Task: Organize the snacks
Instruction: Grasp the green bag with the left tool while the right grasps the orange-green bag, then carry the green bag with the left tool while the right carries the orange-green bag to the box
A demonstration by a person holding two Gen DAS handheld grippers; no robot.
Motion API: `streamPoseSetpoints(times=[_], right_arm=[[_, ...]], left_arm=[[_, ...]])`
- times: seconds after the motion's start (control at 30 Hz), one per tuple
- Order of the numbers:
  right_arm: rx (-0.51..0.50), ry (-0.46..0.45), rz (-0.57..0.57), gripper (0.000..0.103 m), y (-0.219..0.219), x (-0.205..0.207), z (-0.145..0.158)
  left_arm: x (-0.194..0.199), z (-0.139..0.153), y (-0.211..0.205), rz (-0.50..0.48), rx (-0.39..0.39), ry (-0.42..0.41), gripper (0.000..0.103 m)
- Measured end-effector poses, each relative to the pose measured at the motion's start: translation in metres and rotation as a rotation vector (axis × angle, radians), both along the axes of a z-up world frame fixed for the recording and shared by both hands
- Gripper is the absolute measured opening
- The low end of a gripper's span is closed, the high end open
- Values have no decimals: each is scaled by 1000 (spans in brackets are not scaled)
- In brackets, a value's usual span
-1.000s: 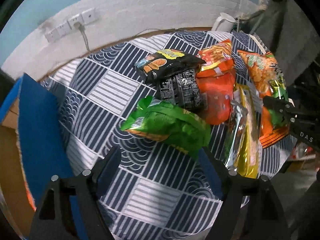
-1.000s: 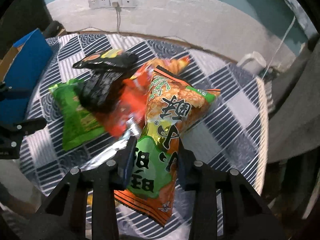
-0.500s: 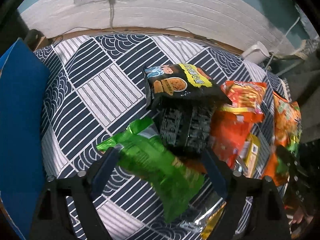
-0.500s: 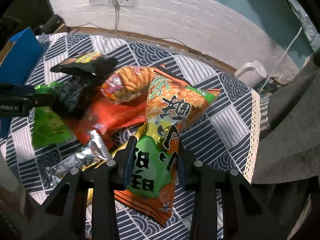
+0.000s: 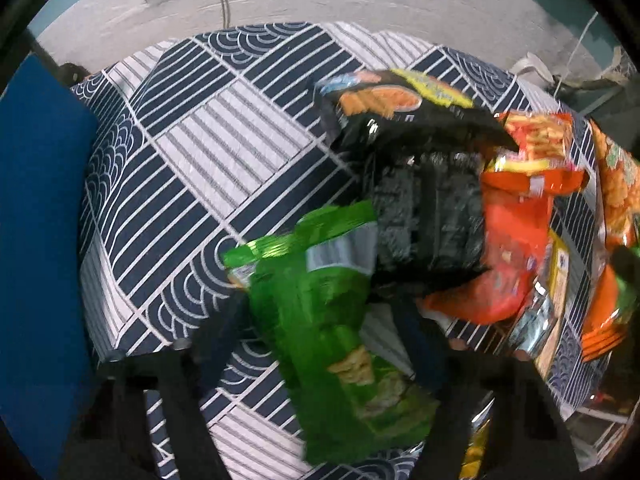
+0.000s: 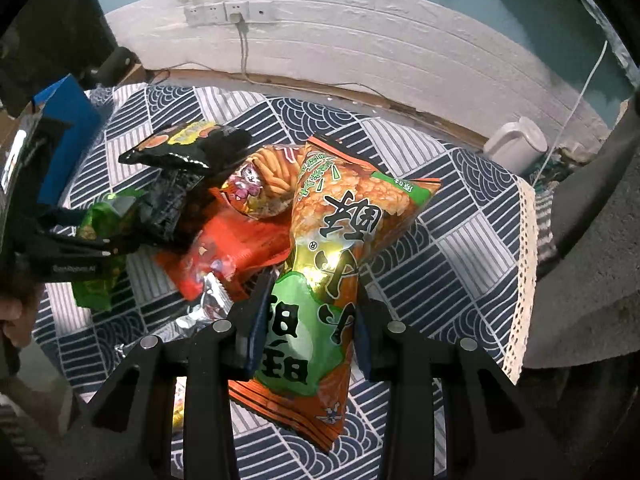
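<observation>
A green snack bag (image 5: 320, 320) lies on the patterned tablecloth (image 5: 208, 152). My left gripper (image 5: 324, 312) points straight down over it with a finger on each side. Its jaws are closing around the bag, and slivers of cloth still show beside both fingers. In the right wrist view the left gripper (image 6: 92, 248) hovers on the green bag (image 6: 96, 232) at the left. My right gripper (image 6: 312, 312) is shut on an orange and green snack bag (image 6: 340, 224) and holds it above the cloth. Black bags (image 5: 400, 100), a red bag (image 5: 516, 240) and a silver-yellow pack (image 5: 556, 276) are piled beside the green bag.
A blue box (image 5: 36, 240) stands along the table's left edge. A white jug (image 6: 516, 148) sits at the far right by the wall. Wall sockets with a plugged cable (image 6: 236, 12) are behind the table. A person's hand (image 6: 12, 316) holds the left gripper.
My left gripper has come down over the green bag and rolled, so the bag now sits between narrower jaws. The right gripper keeps its grip on the orange and green bag, shifted slightly sideways.
</observation>
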State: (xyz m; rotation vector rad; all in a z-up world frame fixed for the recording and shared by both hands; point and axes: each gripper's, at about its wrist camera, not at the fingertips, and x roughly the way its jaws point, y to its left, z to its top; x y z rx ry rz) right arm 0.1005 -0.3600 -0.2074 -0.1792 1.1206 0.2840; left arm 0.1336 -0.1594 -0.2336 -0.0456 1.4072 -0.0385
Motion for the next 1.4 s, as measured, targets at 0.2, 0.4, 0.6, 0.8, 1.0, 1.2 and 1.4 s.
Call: streamPoseSetpoints(times=[0.2,0.4,0.6,0.8,1.0,1.2,1.4], right_arm=[[-7,11,8,35,5,0,-2],[1,2,20,35,15,-4,7],[12,-8,42,35,28,-11,19],[30,-35,68,35,40,-19,36],[43,-65,89,35,55,-29,55],[59,-98,116,35,72,-40,75],[90,-124,139,35,91,-51,90]], left_arm=[[-7,4,15,-68,-40,-1,39],[-16,17,19,-157,16,-44,36],[-31,43,16,-239,73,-118,36],[-46,69,14,-306,120,-181,36],[-56,104,34,-333,129,-248,36],[-71,127,48,-363,151,-304,36],[-87,150,66,-342,177,-388,36]])
